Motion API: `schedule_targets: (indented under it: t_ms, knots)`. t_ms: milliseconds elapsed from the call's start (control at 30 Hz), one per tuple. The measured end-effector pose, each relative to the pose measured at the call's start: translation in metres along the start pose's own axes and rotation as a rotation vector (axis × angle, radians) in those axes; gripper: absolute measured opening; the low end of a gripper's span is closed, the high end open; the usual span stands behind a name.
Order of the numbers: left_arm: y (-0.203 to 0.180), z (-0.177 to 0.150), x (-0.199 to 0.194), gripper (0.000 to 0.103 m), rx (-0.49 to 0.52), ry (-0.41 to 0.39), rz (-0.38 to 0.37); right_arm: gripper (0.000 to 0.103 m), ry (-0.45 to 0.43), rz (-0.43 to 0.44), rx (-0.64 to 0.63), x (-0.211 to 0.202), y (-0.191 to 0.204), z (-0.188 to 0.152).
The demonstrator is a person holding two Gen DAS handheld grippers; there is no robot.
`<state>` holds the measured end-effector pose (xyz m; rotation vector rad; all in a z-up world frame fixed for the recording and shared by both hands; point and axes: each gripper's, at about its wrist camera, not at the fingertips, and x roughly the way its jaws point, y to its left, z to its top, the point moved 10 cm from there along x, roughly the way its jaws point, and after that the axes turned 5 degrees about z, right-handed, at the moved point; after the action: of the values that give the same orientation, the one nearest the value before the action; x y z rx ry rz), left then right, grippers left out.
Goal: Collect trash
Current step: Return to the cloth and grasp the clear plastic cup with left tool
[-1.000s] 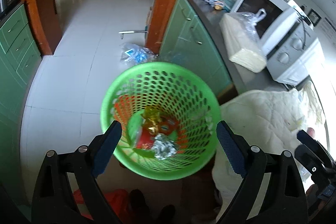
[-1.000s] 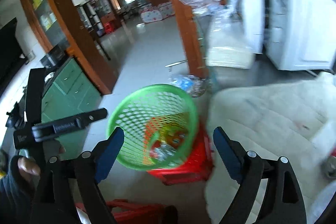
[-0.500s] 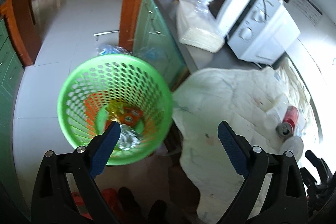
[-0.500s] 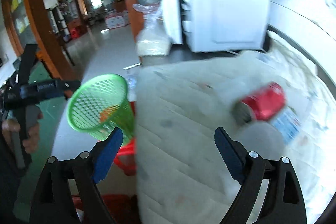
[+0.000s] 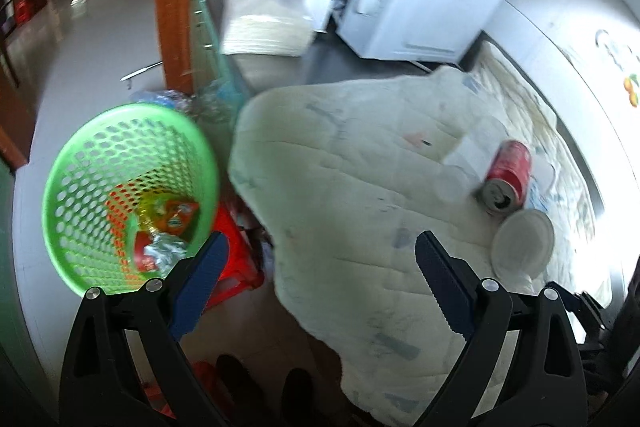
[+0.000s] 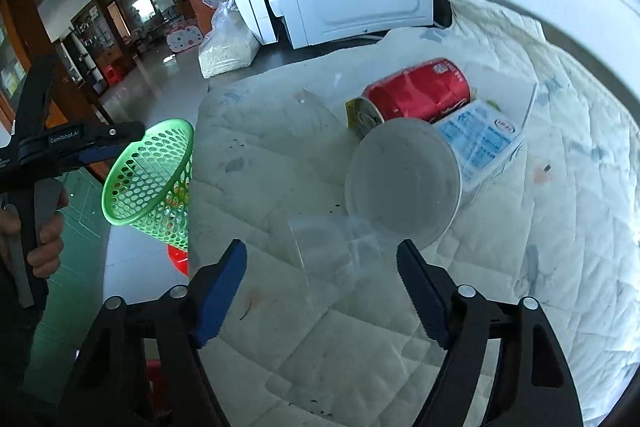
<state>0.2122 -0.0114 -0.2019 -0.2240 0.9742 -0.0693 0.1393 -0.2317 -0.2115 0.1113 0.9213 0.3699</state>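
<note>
On the quilted cover, 1 red can is seen lying on its side, touching 1 white cup and 1 blue-printed box. 1 clear plastic bit is spotted just ahead of the right gripper, fingers spread, nothing held. The left gripper is also spread. 1 green basket with wrappers is parked beside the counter.

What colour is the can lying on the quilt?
Red can, silver end; clearest in the right wrist view.

Right claw swung from basket to cup.
</note>
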Motion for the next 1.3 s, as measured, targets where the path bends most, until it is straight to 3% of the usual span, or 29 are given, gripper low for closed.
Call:
schedule_targets:
  t_ms: [300, 633, 800, 1167, 1300]
  knots:
    - [-0.045, 0.000, 0.009, 0.093, 0.085, 0.015, -0.038, 0.065, 0.024, 0.020, 0.025, 0.009, -0.004, -0.006]
    - [-0.074, 0.002, 0.018, 0.093, 0.139, 0.030, -0.064, 0.064, 0.018, 0.043, 0.039, 0.016, -0.007, -0.005]
    - [-0.089, 0.004, 0.022, 0.093, 0.171, 0.030, -0.074, 0.054, 0.024, 0.053, 0.042, 0.018, -0.008, -0.006]
    - [-0.116, 0.025, 0.039, 0.092, 0.265, 0.020, -0.056, 0.054, 0.042, 0.073, 0.060, 0.030, -0.009, -0.008]
    - [-0.129, 0.042, 0.049, 0.092, 0.305, 0.004, -0.059, 0.044, 0.046, 0.083, 0.065, 0.031, -0.009, -0.010]
